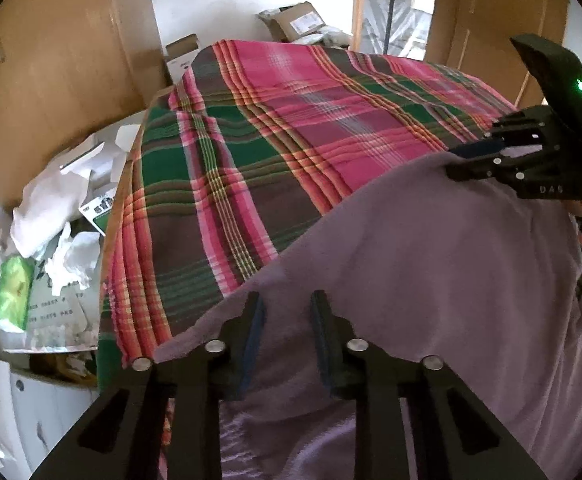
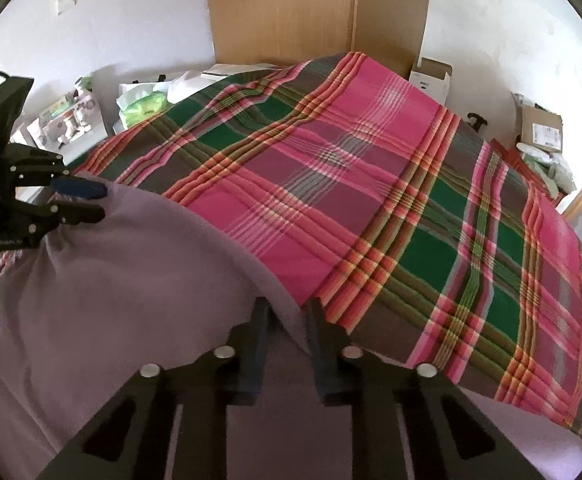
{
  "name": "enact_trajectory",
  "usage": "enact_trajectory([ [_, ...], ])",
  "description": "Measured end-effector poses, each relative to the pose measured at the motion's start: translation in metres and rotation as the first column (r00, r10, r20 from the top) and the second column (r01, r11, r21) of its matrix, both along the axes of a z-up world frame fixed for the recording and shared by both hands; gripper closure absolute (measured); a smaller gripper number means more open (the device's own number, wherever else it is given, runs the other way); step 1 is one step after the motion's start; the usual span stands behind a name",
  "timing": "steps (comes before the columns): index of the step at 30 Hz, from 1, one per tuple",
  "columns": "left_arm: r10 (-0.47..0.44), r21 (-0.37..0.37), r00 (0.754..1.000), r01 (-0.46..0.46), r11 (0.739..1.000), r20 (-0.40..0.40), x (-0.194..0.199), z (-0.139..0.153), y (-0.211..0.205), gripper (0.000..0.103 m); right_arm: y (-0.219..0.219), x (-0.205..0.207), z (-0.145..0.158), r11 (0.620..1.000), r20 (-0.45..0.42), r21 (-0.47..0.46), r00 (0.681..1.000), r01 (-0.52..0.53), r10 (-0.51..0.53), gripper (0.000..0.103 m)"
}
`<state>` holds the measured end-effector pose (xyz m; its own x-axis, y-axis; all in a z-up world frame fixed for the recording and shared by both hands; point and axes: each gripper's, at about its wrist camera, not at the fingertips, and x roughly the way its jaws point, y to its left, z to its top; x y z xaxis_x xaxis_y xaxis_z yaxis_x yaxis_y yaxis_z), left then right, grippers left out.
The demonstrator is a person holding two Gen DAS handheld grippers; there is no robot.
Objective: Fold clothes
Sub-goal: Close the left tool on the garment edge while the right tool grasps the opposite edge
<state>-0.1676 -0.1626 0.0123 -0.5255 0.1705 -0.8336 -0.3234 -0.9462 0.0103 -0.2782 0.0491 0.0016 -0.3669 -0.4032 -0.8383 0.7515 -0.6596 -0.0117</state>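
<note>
Left gripper (image 1: 287, 304): Its two black fingers stand apart, over the near edge of the purple cloth (image 1: 431, 264). They are not pinching it. The cloth runs under and between them. It looks ready to bite the edge.

Right gripper (image 2: 287, 308): Its fingers are apart too. A bit of the cloth's edge sits in the gap, but the fingers do not seem to press it. In the left camera it shows side-on (image 1: 475, 158), at the far right end of the cloth.

Why there: I think each gripper sits at one end of the same edge, so both can lift it together and fold the cloth over.

Purple cloth: It is soft, plain and pale purple. It lies spread on the near part of the bed, mostly smooth, with small wrinkles close to the left gripper. Its far edge makes a slanted line across the blanket.

Plaid blanket (image 2: 371, 184): Pink, green and brown checks. It covers the bed under the cloth.

Around the bed: Cardboard boxes (image 1: 299, 20) and white paper bits (image 1: 59, 208) lie on the floor, well apart from the cloth.
</note>
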Motion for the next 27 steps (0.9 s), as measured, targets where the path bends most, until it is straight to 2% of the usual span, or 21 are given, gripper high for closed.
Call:
enact_trajectory([
  [1,0.003,0.000,1.000,-0.003,1.000,0.001,0.000,0.000,0.000,0.088,0.001,0.001,0.000,1.000,-0.005,0.006,1.000,0.003,-0.003,0.093],
  [2,0.005,-0.016,1.000,-0.005,1.000,-0.004,0.001,0.000,0.000,0.094,0.001,0.003,0.001,1.000,-0.009,0.009,1.000,0.004,-0.004,0.094],
  [3,0.006,-0.030,1.000,-0.007,1.000,-0.008,0.001,0.000,0.001,0.096,0.002,0.004,0.001,1.000,-0.012,0.011,1.000,0.006,-0.006,0.094],
  [7,0.059,-0.023,0.997,-0.060,0.998,-0.050,-0.003,0.004,-0.008,0.093,0.004,0.005,0.001,1.000,-0.015,0.008,1.000,0.016,-0.016,0.094],
  [11,0.168,-0.026,0.985,-0.169,0.985,-0.035,-0.010,0.003,-0.025,0.089,0.005,0.003,0.001,1.000,-0.003,-0.007,1.000,0.024,-0.024,0.093],
  [12,0.170,-0.028,0.985,-0.171,0.985,-0.033,-0.011,0.003,-0.026,0.086,0.006,0.003,0.000,1.000,-0.004,-0.009,1.000,0.025,-0.026,0.093],
  [15,0.105,-0.011,0.994,-0.105,0.994,-0.007,-0.011,0.002,-0.021,0.077,0.007,0.002,0.000,0.999,-0.005,-0.018,0.999,0.034,-0.034,0.090],
  [19,0.050,-0.035,0.999,-0.050,0.998,0.003,-0.012,0.002,-0.016,0.075,0.010,0.000,-0.001,0.998,0.010,-0.045,0.999,0.047,-0.047,0.087],
  [21,0.043,-0.032,0.999,-0.043,0.999,0.011,-0.015,0.001,-0.017,0.064,0.013,0.001,-0.001,0.998,0.014,-0.059,0.999,0.029,-0.029,0.084],
  [22,0.041,-0.030,0.999,-0.041,0.999,0.015,-0.016,0.000,-0.018,0.062,0.013,0.003,-0.001,0.998,0.007,-0.059,1.000,0.017,-0.017,0.084],
  [27,0.004,-0.011,1.000,-0.004,1.000,0.002,-0.012,-0.001,-0.019,0.062,0.012,0.006,-0.001,0.999,-0.010,-0.043,1.000,0.000,0.000,0.084],
])
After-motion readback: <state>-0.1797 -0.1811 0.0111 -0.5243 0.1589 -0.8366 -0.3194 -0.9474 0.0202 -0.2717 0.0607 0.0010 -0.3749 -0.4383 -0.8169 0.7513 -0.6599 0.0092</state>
